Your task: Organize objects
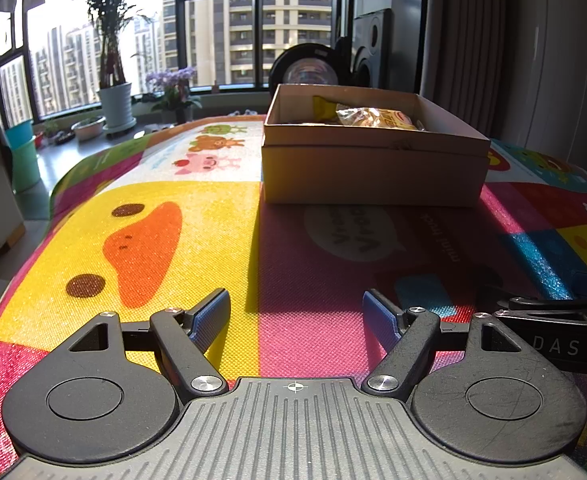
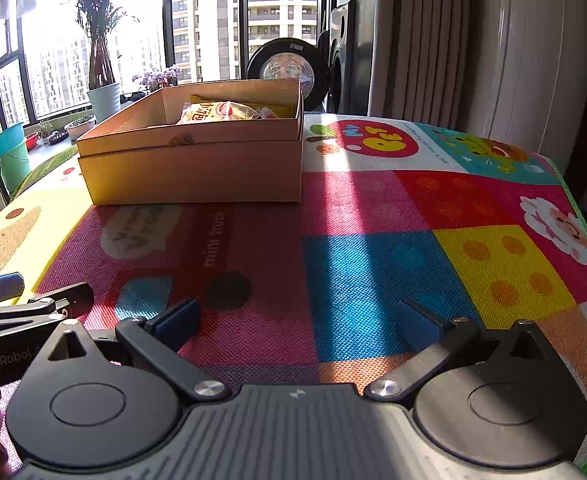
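Both claws empty: left gripper (image 1: pixel 296 312) and right gripper (image 2: pixel 297 322) spread wide, low over the play mat (image 2: pixel 373 200). Cardboard box (image 2: pixel 197 176) ahead holds snack packets (image 2: pixel 213 112). Judged between steps; next needs a loose object, none visible on mat

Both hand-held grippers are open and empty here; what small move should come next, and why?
Probably pull back to look for loose items. The left hand-held gripper and right hand-held gripper hold nothing, the play mat ahead looks bare, and snack packets already sit inside the cardboard box.
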